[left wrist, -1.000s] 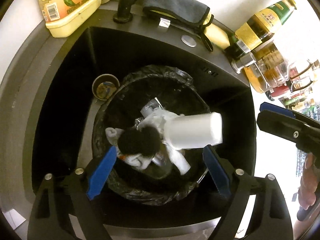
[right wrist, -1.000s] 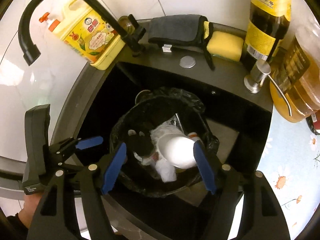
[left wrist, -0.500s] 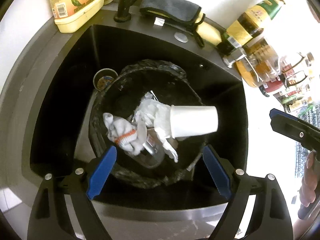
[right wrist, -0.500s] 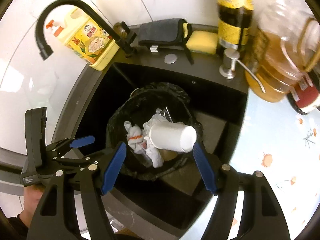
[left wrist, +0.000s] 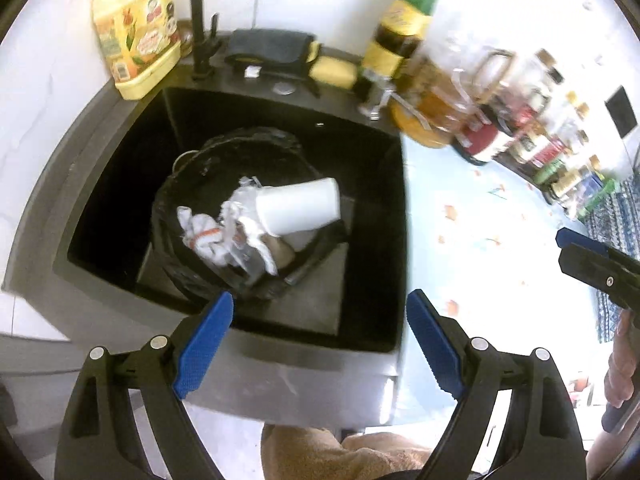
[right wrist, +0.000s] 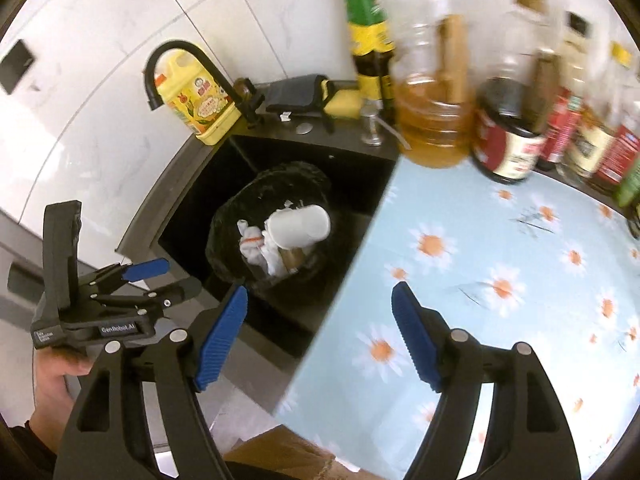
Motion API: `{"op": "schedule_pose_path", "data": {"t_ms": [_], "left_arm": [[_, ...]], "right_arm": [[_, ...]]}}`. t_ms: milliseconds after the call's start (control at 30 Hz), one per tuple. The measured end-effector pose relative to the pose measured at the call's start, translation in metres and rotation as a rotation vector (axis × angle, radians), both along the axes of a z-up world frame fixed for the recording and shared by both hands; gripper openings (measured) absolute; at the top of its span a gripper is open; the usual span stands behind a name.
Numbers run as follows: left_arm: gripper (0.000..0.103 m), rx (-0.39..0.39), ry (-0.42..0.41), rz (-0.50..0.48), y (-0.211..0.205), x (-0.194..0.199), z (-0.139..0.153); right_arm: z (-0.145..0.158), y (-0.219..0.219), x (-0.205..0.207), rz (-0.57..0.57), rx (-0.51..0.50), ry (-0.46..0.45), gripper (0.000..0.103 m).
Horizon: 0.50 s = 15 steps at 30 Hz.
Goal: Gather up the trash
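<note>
Our left gripper (left wrist: 320, 344) has its fingers (left wrist: 204, 344) spread wide with nothing between them, low in the left view, over the near rim of the sink (left wrist: 280, 352). Our right gripper (right wrist: 320, 336) is also empty, its jaws opening at this moment, low in the right view and straddling the line where the sink meets the table (right wrist: 500, 300). Outward and up from both pairs of fingers, at frame centre in the left view and centre-left in the right, the bin (left wrist: 168, 216) stands in the sink with the trash in it: a white cup (left wrist: 298, 210) lying on its side, long axis running roughly left to right, mouth to the left, resting on crumpled tissue (left wrist: 200, 232). We judge this load delivered. What the coming move turns on is that any further trash must lie on the flowered table to the right, and the right fingers already hang over its edge, so that hand is nearer. We see no loose trash there in the blurred views; only a row of bottles (right wrist: 432, 120) along the upper right.
</note>
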State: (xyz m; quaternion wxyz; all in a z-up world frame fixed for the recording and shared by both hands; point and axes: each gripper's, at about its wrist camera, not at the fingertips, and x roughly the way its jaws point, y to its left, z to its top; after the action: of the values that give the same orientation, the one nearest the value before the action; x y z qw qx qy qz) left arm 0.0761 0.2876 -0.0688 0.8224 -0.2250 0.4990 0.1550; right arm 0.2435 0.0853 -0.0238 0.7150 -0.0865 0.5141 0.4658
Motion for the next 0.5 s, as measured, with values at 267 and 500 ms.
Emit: {"op": "schedule_pose_path", "data": {"t_ms": [267, 500], "left_arm": [[0.086, 0.064, -0.044, -0.006, -0.098, -0.024, 0.028], [0.096, 0.1, -0.068, -0.021, -0.18, -0.051, 0.042]], "right_arm": [[0.013, -0.13, -0.011, -0.045, 0.048, -0.06, 0.082], [0.022, -0.235, -0.031, -0.077, 0.067, -0.105, 0.094]]}}
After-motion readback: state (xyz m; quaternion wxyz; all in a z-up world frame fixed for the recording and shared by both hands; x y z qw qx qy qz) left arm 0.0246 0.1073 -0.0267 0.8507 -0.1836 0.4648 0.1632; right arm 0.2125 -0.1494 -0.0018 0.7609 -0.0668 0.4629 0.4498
